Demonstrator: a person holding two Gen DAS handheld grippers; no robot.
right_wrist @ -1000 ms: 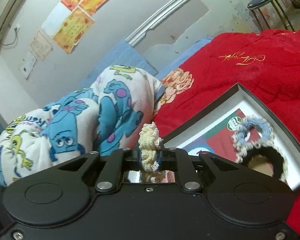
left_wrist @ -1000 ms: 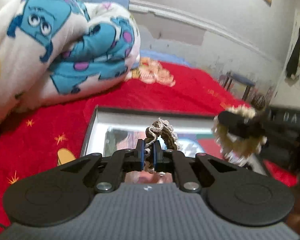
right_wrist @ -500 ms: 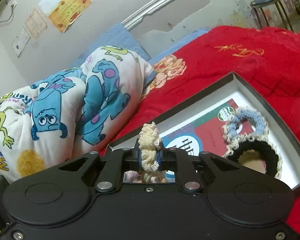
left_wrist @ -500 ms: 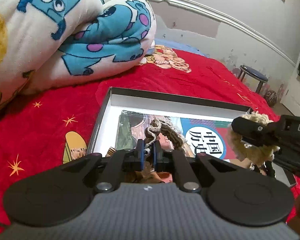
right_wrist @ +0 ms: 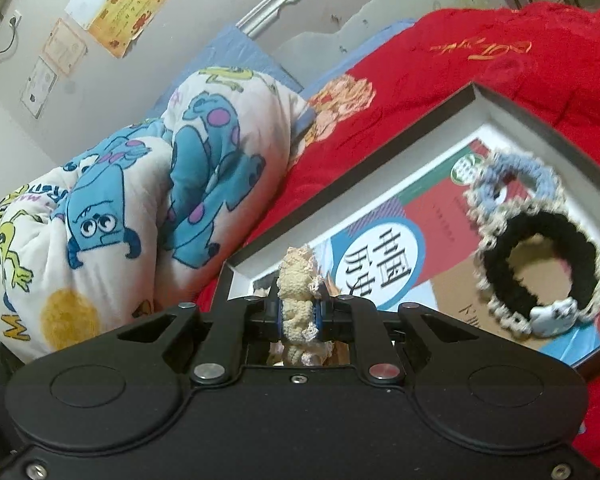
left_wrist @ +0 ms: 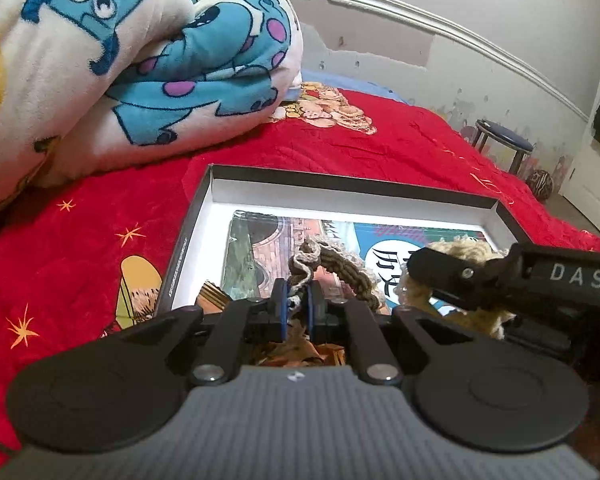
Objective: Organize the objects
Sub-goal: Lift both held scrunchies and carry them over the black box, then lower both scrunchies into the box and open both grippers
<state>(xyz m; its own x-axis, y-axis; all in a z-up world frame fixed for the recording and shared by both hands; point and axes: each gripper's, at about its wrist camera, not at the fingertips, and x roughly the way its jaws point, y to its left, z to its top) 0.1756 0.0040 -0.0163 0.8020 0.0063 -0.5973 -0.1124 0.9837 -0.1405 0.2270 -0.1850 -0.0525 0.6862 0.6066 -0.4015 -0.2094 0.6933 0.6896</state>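
A shallow dark box (left_wrist: 340,188) (right_wrist: 540,128) with a white inside lies on the red bedspread, and a book (left_wrist: 260,248) (right_wrist: 380,252) lies in it. My left gripper (left_wrist: 296,300) is shut on a brown crocheted scrunchie (left_wrist: 340,268) just above the book. My right gripper (right_wrist: 298,314) is shut on a cream crocheted scrunchie (right_wrist: 296,280), low over the box; in the left wrist view that gripper (left_wrist: 424,268) comes in from the right with the cream scrunchie (left_wrist: 464,248). A blue scrunchie (right_wrist: 540,176) and a black one (right_wrist: 540,268) lie on the book.
A rolled cartoon blanket (left_wrist: 120,60) (right_wrist: 140,200) lies on the bed behind and left of the box. The red bedspread (left_wrist: 80,248) runs all around the box. A stool (left_wrist: 504,144) stands by the far wall beyond the bed.
Both grippers have sunk toward the box with their scrunchies still held. The left wrist view has tipped down and now shows the book's cover; the right gripper sits lower and closer in it.
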